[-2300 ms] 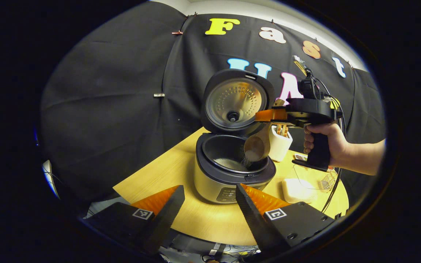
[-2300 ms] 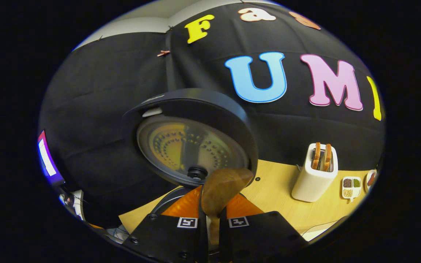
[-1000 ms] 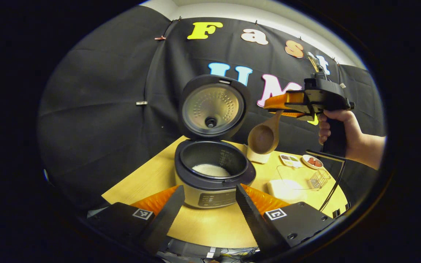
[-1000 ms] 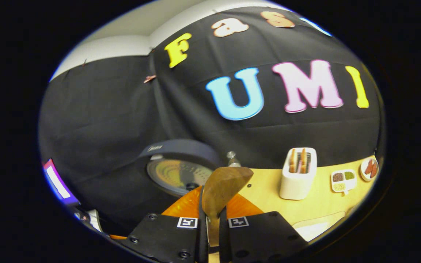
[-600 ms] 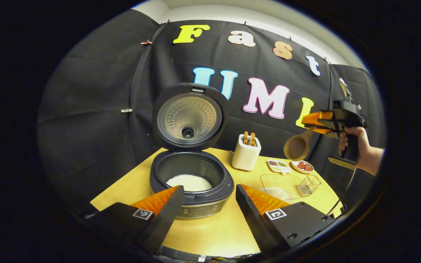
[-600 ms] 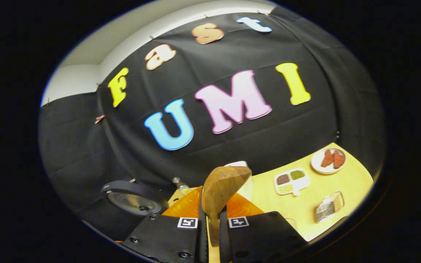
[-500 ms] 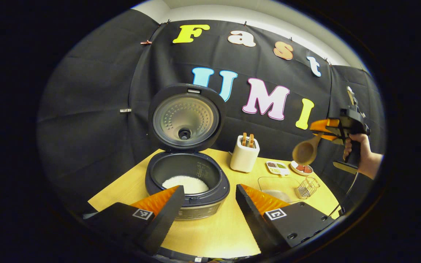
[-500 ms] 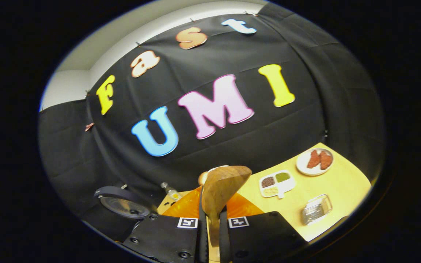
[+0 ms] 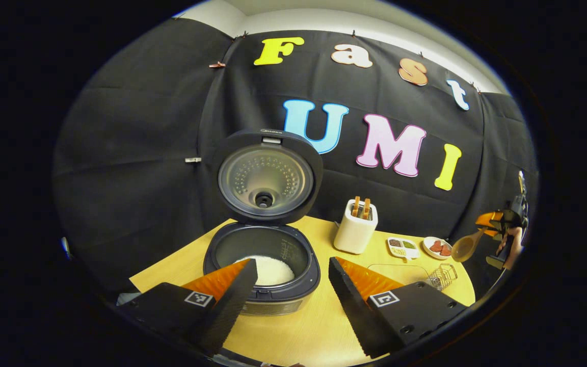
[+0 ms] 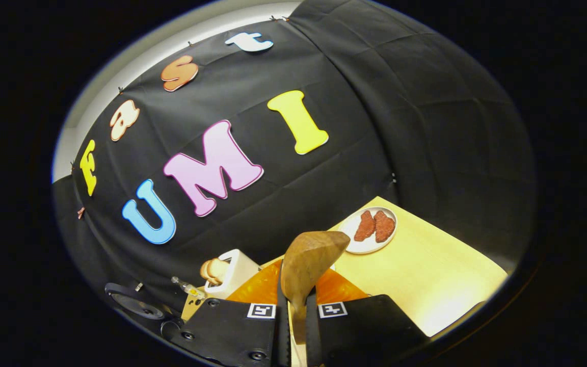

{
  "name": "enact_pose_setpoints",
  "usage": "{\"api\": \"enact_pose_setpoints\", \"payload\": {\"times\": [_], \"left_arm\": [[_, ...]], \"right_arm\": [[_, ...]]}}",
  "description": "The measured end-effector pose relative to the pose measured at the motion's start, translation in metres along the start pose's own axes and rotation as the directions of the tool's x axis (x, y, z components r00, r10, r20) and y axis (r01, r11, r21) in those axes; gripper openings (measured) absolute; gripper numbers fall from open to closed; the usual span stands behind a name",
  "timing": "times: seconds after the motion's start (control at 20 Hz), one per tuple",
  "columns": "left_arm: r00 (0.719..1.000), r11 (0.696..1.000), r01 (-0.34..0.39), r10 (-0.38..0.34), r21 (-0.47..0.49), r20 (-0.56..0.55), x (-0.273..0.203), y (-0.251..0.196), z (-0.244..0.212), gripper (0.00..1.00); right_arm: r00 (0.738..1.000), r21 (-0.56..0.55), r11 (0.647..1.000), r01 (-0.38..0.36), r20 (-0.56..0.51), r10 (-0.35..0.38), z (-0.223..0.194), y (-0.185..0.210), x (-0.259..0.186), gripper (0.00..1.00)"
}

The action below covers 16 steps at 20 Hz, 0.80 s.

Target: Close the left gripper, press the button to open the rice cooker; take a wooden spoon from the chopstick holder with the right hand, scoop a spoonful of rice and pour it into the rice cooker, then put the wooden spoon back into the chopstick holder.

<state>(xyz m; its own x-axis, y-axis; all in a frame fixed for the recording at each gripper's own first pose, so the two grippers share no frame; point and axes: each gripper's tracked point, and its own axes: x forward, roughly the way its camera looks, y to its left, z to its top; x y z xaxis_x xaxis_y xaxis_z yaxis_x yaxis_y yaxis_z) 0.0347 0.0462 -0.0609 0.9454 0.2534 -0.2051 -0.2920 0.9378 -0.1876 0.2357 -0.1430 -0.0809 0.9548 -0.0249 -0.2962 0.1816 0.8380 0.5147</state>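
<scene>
Rice cooker at 9 o'clock on the bench, lid propped upright at the back, white rice lying in the pot; button step and pour judged done, lid left up. Left gripper released, jaws spread wide, empty, parked low just in front of the cooker, probably kept clear of the working side. Chopstick holder at 12 o'clock, near the back of the bench, two wooden handles standing in it; slot open from above, so a vertical drop-in looks needed. Small dishes beyond it toward 2 o'clock. Right gripper far out at 3 o'clock, past the bench edge, held by a hand. Clenched on the wooden spoon: handle pinched between both fingers, bowl ahead of the tips. Bowl empty in left gripper view. Holder at 10 o'clock of the spoon bowl in right gripper view, well apart. Remaining step: return of spoon.
</scene>
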Motion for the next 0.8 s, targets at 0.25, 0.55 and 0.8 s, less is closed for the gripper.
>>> {"api": "enact_pose_setpoints", "payload": {"times": [0.25, 0.55, 0.8], "left_arm": [[0.997, 0.997, -0.079, 0.079, 0.009, 0.001, 0.000, -0.007, 0.011, 0.95], [0.993, 0.993, -0.119, 0.119, -0.003, 0.013, 0.000, -0.017, 0.023, 0.96], [0.991, 0.992, -0.128, 0.127, 0.013, 0.052, -0.003, -0.018, 0.041, 0.95]], "right_arm": [[0.996, -0.056, 0.997, 0.049, -0.073, -0.053, -0.030, -0.048, 0.031, 0.16], [0.985, -0.117, 0.992, 0.050, -0.157, -0.068, -0.075, -0.065, 0.056, 0.16], [0.974, -0.146, 0.986, 0.083, -0.196, -0.111, -0.100, -0.079, 0.061, 0.17]]}}
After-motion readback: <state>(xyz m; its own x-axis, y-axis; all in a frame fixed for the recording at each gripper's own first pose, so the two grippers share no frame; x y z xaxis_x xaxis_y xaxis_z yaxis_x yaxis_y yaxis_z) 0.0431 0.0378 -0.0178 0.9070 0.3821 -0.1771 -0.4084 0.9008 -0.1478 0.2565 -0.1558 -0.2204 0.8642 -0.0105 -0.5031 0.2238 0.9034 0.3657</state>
